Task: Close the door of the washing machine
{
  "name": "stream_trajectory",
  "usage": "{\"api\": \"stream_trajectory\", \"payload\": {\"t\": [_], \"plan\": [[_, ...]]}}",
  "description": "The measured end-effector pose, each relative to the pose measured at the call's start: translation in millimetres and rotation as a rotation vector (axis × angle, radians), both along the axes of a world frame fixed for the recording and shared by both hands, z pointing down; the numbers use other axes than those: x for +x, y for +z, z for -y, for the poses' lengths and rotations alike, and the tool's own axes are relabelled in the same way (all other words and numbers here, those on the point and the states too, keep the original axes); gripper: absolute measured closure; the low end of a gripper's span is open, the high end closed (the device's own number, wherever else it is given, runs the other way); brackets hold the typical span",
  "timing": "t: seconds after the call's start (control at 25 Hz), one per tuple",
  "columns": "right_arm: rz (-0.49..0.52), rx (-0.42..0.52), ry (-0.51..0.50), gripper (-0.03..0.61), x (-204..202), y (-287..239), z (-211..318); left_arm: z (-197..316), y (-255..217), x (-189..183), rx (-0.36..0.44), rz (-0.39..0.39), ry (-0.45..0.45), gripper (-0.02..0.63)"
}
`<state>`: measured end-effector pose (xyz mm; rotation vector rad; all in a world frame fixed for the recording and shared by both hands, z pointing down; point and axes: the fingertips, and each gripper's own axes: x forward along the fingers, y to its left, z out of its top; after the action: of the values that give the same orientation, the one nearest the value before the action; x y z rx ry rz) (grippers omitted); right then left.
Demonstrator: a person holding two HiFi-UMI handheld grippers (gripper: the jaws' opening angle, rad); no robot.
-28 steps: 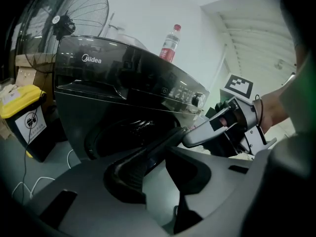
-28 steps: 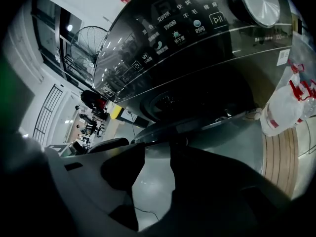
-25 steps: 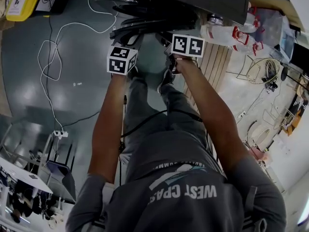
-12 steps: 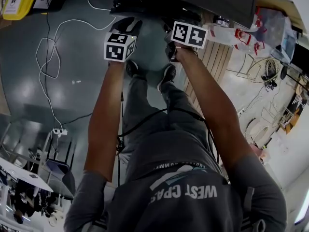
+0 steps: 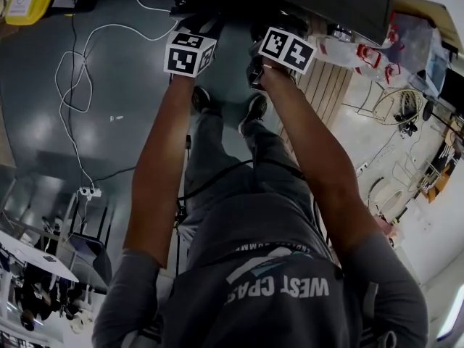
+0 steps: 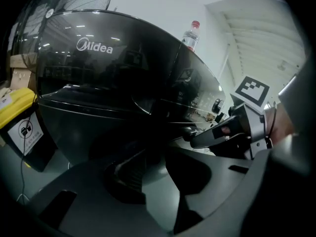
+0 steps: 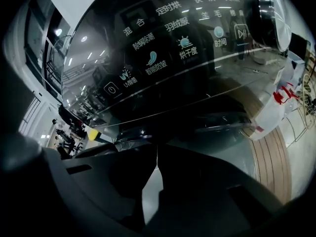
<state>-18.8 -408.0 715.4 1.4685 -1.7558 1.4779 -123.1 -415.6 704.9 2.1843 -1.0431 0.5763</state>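
Glossy black washing machine (image 6: 123, 73); left tongs (image 6: 158, 174) gape empty, right tongs (image 7: 157, 154) have just closed, empty.

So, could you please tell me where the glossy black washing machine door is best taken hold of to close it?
Probably the door's curved dark rim, below the glossy black control panel, approached from the front. The smooth, rounded face offers nothing to pinch, so pressing suits better than gripping. The right gripper, jaws just closed empty, points beneath it.

Lab: floor cables (image 5: 72, 71), power strip (image 5: 88, 192)
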Motion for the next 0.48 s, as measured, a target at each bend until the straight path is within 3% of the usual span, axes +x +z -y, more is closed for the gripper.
{"api": "stream_trajectory", "payload": {"t": [0.16, 0.48], "plan": [[0.018, -0.008, -0.015, 0.545, 4.2, 1.6, 1.9, -1.1, -1.8, -4.3, 0.001, 0.019, 0.036, 0.488], [-0.015, 0.001, -0.118, 0.545, 0.6, -5.7, 3.2, -10.9, -35.3, -50.8, 0.044, 0.080, 0.066, 0.488]]}}
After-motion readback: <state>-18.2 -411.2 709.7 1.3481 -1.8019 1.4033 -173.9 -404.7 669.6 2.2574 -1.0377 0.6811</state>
